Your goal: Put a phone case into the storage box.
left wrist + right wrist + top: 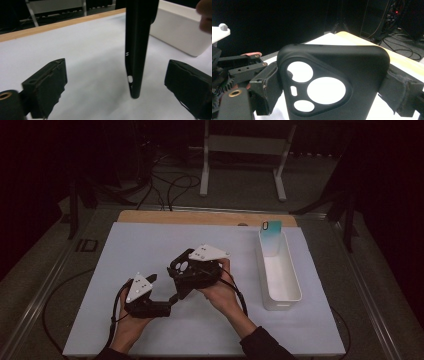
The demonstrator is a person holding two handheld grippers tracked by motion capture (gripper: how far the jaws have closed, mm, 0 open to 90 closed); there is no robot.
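- Black phone case (332, 82) sat clamped across its width in the right gripper (181, 266), upright, left of the white bin (280, 275).
- Left gripper (120, 82) gaped, jaws flanking the case's lower edge without touching, so nearer for a handoff.

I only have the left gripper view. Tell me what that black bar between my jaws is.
Observer: A black phone case, edge-on to you. Its flat back has a camera cutout.
Operator: Say what's holding it up.
Observer: The right gripper. Its jaws are shut on the case's two sides.
Operator: Report what's inside that white bin.
Observer: A teal case, leaning upright at the far end of the bin.
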